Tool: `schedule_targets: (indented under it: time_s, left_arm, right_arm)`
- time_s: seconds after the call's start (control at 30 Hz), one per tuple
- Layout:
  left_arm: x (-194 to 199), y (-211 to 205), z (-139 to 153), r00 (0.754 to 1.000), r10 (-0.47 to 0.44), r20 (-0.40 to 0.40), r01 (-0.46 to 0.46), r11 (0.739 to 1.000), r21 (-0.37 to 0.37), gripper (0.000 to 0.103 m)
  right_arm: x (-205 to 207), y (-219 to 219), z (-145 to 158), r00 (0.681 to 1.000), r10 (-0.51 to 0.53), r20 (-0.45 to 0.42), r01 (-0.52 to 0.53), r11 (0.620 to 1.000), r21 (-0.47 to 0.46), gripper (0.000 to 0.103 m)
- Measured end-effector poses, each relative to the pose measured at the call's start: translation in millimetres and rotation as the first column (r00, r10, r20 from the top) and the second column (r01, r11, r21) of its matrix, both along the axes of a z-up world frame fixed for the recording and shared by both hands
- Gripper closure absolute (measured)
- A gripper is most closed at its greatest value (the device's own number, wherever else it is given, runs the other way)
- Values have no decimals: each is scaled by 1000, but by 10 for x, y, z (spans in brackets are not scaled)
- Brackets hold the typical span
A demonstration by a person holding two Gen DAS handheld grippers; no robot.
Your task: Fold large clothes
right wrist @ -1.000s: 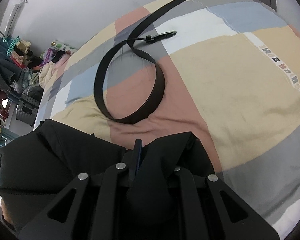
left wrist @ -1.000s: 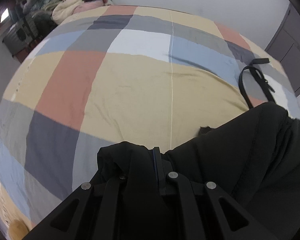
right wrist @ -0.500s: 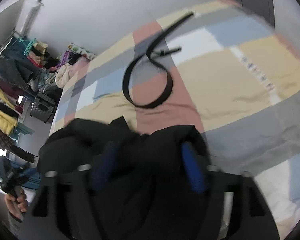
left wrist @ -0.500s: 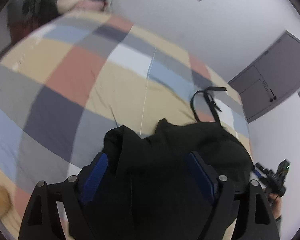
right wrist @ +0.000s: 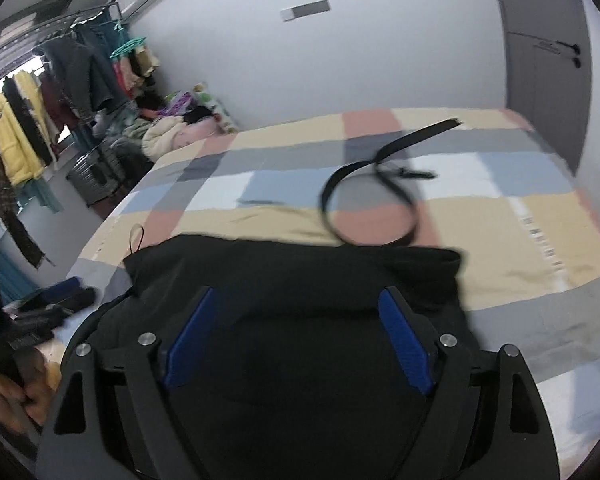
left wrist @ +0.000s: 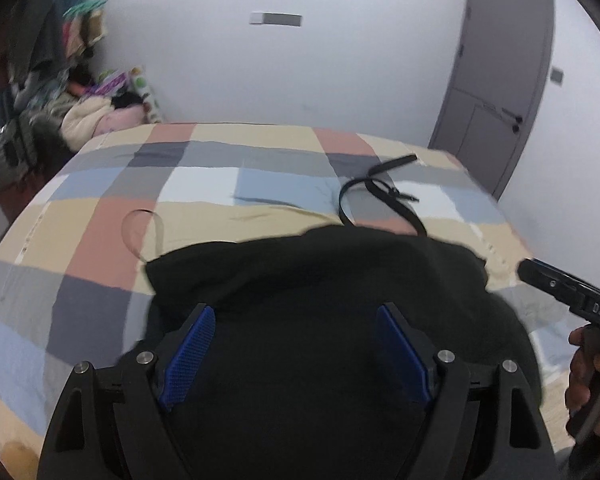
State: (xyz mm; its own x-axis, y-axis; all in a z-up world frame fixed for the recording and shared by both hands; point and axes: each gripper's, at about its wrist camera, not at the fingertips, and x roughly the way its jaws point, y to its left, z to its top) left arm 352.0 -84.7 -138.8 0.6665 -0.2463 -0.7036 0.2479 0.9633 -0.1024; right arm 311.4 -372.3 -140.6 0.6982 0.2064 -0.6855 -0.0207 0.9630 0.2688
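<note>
A black garment (left wrist: 308, 280) lies folded on the near part of a bed with a checked cover (left wrist: 100, 216); it also shows in the right wrist view (right wrist: 300, 280). My left gripper (left wrist: 296, 332) is open above the garment and holds nothing. My right gripper (right wrist: 296, 320) is open above the same garment and holds nothing. Part of the right gripper's body and the hand on it show at the right edge of the left wrist view (left wrist: 572, 300).
A black belt (right wrist: 376, 192) lies looped on the bed just beyond the garment; it also shows in the left wrist view (left wrist: 380, 196). A thin black loop (left wrist: 140, 228) lies left of the garment. A clothes rack (right wrist: 60, 92) and piled laundry (right wrist: 172, 132) stand at the left. A grey door (left wrist: 500, 92) is at the right.
Both grippers were shut on the black garment a second ago. They have opened, let it go onto the bed, and drawn back and up.
</note>
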Motion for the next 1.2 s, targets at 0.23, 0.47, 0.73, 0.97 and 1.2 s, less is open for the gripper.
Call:
schedule_targets:
  time_s: [0.23, 0.47, 0.73, 0.97, 1.2]
  left_arm:
    - [115, -168, -503, 1000, -12, 5, 11, 998, 64, 21]
    - [325, -193, -694, 1000, 27, -14, -26, 997, 70, 20]
    - [536, -230, -912, 999, 48, -24, -45, 994, 95, 19]
    - [731, -190, -1094, 997, 44, -60, -39, 996, 82, 18]
    - [667, -224, -1131, 998, 47, -36, -43, 993, 108, 18]
  right_arm:
    - [226, 315, -529, 999, 32, 14, -31, 997, -67, 19]
    - [420, 324, -746, 1000, 22, 13, -21, 998, -67, 6]
    - [701, 443, -1015, 999, 18, -36, -21, 994, -107, 0]
    - [894, 479, -1199, 998, 20, -63, -29, 989, -142, 0]
    - [809, 501, -1233, 999, 17, -45, -24, 985, -173, 0]
